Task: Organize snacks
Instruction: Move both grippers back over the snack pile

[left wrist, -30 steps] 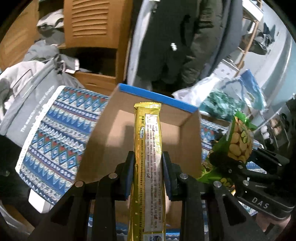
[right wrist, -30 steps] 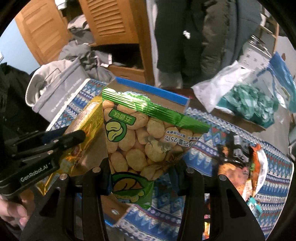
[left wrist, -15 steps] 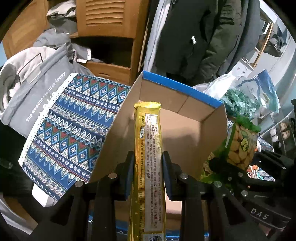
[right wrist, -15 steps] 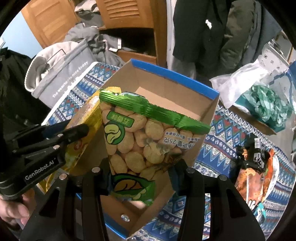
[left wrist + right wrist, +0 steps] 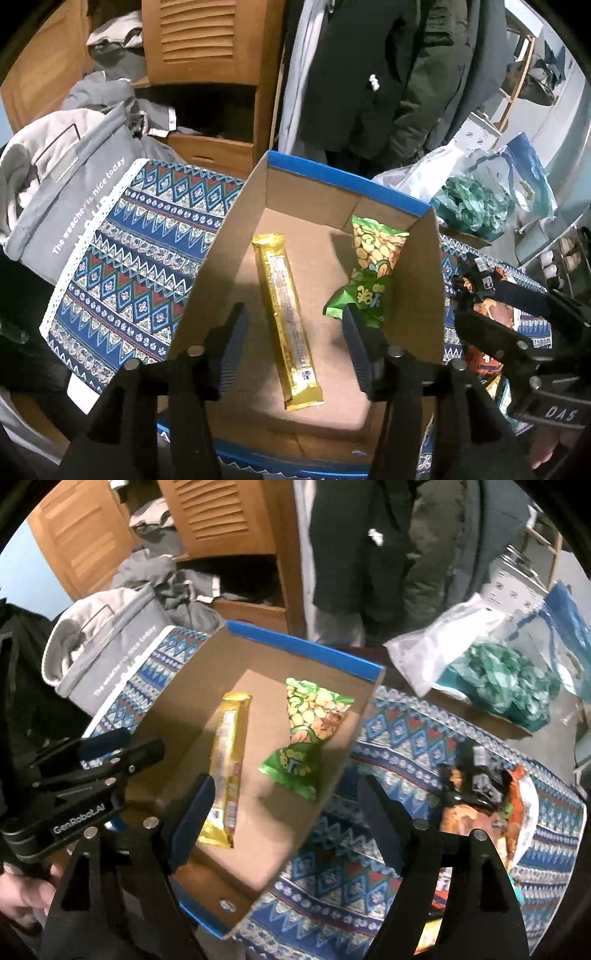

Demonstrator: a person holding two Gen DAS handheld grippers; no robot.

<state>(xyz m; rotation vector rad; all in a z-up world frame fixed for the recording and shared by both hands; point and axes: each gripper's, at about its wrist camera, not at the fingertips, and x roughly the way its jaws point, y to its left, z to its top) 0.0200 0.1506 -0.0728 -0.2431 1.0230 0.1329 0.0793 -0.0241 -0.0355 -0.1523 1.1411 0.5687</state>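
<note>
Left claw [image 5: 293, 345] just opened; gold bar [image 5: 286, 317] below in box [image 5: 421, 295].

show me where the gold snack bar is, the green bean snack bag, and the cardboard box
gold snack bar [image 5: 286, 317]: left wrist view, middle of the wrapper.
green snack bag [image 5: 312, 718]: right wrist view, printed front.
cardboard box [image 5: 347, 181]: left wrist view, blue far rim.
</note>
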